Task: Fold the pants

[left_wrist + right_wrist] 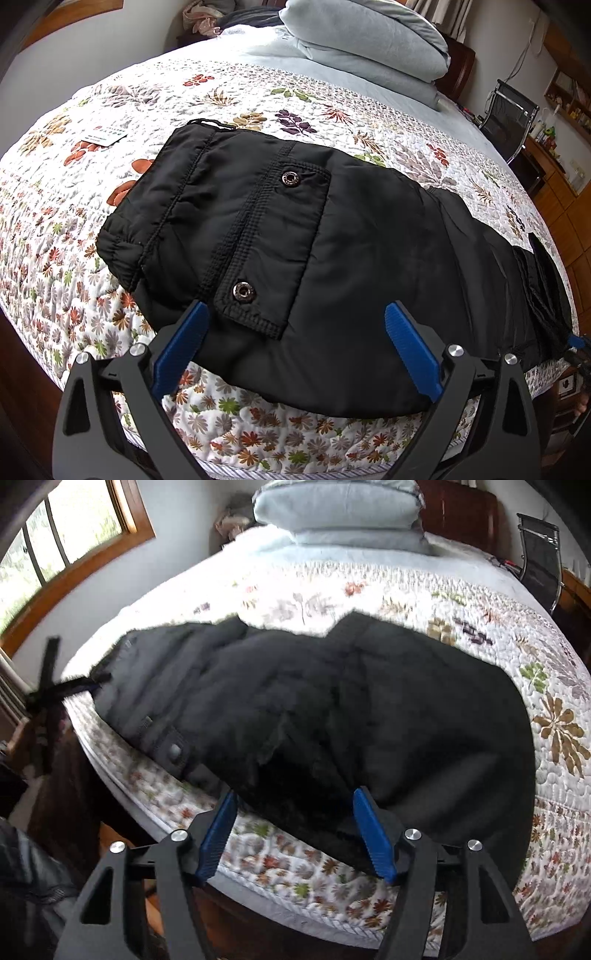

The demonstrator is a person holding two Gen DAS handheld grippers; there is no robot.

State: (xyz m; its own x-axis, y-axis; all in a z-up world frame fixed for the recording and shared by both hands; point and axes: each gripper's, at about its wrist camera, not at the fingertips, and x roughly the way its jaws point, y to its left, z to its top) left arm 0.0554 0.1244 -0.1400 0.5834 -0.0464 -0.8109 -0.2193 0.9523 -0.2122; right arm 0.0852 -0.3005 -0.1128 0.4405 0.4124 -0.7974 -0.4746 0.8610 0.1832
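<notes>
Black padded pants [332, 240] lie across the flowered quilt [55, 229] near the bed's front edge. Their gathered waistband is at the left, and a flap pocket [280, 236] with two metal snaps faces up. My left gripper [295, 310] hovers open and wide just over the pocket's lower corner, with its blue pads apart from the cloth. In the blurred right wrist view the pants [314, 709] form a bulky dark heap. My right gripper [295, 794] stands open at the heap's near edge, with a fold of cloth between its blue fingers [369, 830] and no pad pressing on it.
Folded pale blue bedding [365, 48] is stacked at the head of the bed. A small card [107, 136] lies on the quilt at the far left. A black chair [509, 114] and wooden cabinets stand to the right of the bed. A window [55, 542] is on the left wall.
</notes>
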